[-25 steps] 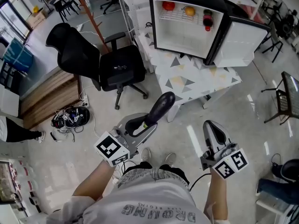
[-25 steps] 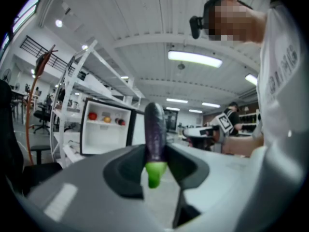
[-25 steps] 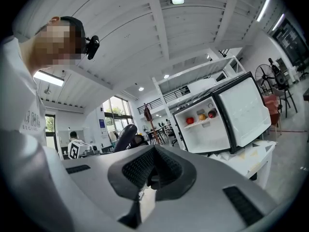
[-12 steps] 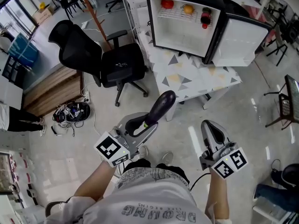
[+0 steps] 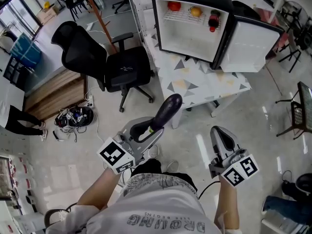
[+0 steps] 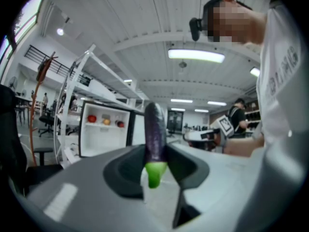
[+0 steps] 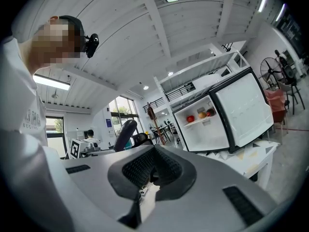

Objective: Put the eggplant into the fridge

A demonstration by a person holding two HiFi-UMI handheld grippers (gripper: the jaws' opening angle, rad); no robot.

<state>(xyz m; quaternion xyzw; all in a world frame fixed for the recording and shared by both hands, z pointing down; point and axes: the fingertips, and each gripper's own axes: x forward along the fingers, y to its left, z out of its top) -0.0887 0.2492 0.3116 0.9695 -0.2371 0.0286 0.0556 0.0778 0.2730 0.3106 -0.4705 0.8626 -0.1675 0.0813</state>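
Note:
A dark purple eggplant (image 5: pixel 167 110) with a green stem end sticks out forward from my left gripper (image 5: pixel 148 129), which is shut on its stem end. In the left gripper view the eggplant (image 6: pixel 155 127) stands upright between the jaws of the left gripper (image 6: pixel 155 164). The small black fridge (image 5: pixel 192 33) stands ahead on a table, its door (image 5: pixel 248 43) swung open to the right and its white inside lit. My right gripper (image 5: pixel 222 138) hangs to the right with its jaws together and nothing in them. In the right gripper view the fridge (image 7: pixel 205 129) lies ahead of the right gripper (image 7: pixel 153 172).
The fridge's top shelf holds a red fruit (image 5: pixel 174 6), an orange one (image 5: pixel 196 11) and a dark red item (image 5: pixel 216 19). The table (image 5: pixel 204 84) wears a triangle-patterned cloth. A black office chair (image 5: pixel 109 65) stands to its left, and cables with headphones (image 5: pixel 73 121) lie on the floor.
The floor, chair and fridge have shifted a little in the head view as the person moved. Both grippers keep their places in the picture, and the eggplant stays in the left one.

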